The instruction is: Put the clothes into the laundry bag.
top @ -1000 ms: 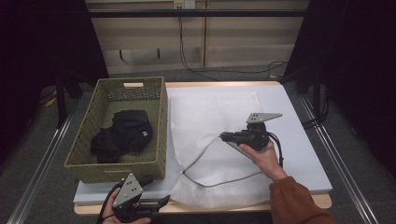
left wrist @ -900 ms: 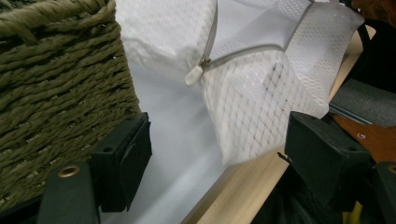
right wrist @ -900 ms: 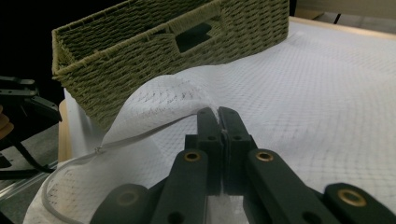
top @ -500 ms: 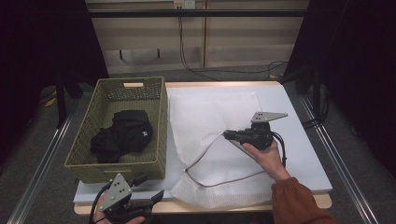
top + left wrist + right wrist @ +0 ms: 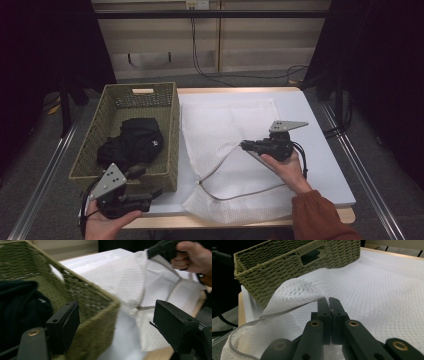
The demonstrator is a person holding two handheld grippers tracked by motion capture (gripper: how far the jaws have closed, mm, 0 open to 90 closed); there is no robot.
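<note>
Right gripper [image 5: 243,145] had its jaws closed on the mesh bag's [image 5: 230,127] zipper edge, lifting it just right of the basket [image 5: 172,125]. Left gripper [image 5: 156,192] sat wide open and empty at the basket's near corner, the bag mouth lying rightward of it, nearest.

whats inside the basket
A heap of black clothes lies in the basket, with a small white mark on it. It covers most of the floor, so anything beneath it is hidden. The near wall hides the front strip in the high view.
</note>
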